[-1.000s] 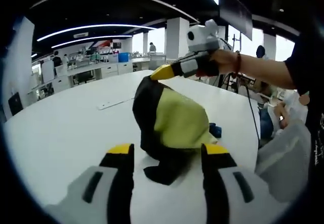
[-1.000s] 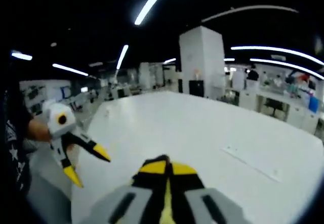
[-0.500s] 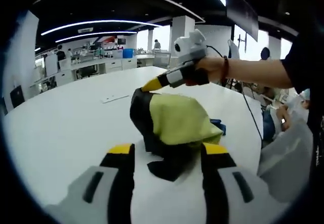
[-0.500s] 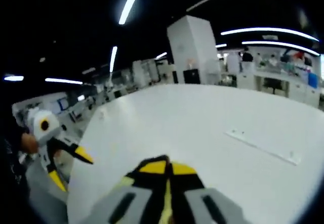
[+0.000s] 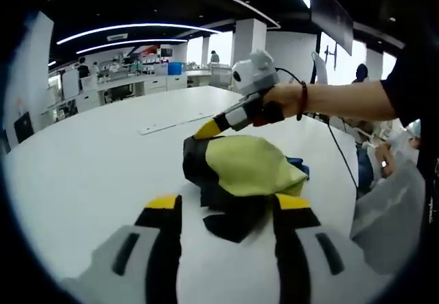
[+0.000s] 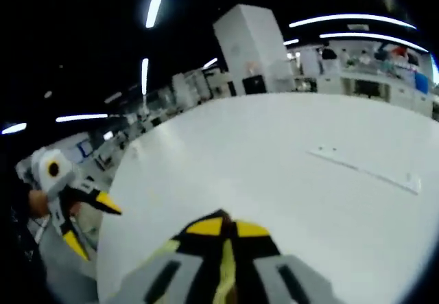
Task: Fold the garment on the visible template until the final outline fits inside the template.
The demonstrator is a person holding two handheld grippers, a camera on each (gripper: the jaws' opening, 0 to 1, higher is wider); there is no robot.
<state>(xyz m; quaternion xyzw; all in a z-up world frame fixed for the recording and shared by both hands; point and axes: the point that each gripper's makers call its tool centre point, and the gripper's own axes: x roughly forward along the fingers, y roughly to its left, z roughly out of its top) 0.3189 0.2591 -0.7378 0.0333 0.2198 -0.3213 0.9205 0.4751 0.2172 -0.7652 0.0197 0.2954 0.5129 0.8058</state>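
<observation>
Left gripper view, near to far. The left hand-held gripper (image 5: pixel 228 211) sits at 6 o'clock, its yellow-tipped jaws spread wide with nothing between them, hovering just short of the garment (image 5: pixel 236 173). The garment is a black and yellow-green bundle lying on the white table (image 5: pixel 82 160), just past the jaw tips near centre; a black flap pokes out toward 6 o'clock between the two jaws. A small blue bit (image 5: pixel 298 165) peeks out at the garment's 3 o'clock edge; can't tell what it is. At the garment's 12 o'clock side the right hand-held gripper (image 5: pixel 207 127) comes in from 2 o'clock, held by a person's hand (image 5: pixel 280 103) with a dark wristband. Its yellow tip is clamped on the garment's black top edge. Further out on the table, toward 11 o'clock, lies a thin flat strip (image 5: pixel 167 125). Beyond it are desks and ceiling lights.

Right gripper view, near to far. The right hand-held gripper's jaws at 6 o'clock are pressed together on a sliver of yellow-green cloth (image 6: pixel 223 276). At 9 o'clock the left hand-held gripper (image 6: pixel 86 220) shows by the table edge with its jaws apart. The strip (image 6: pixel 363 170) lies toward 2 o'clock on the table. A white pillar (image 6: pixel 250 50) stands behind at 12 o'clock.
</observation>
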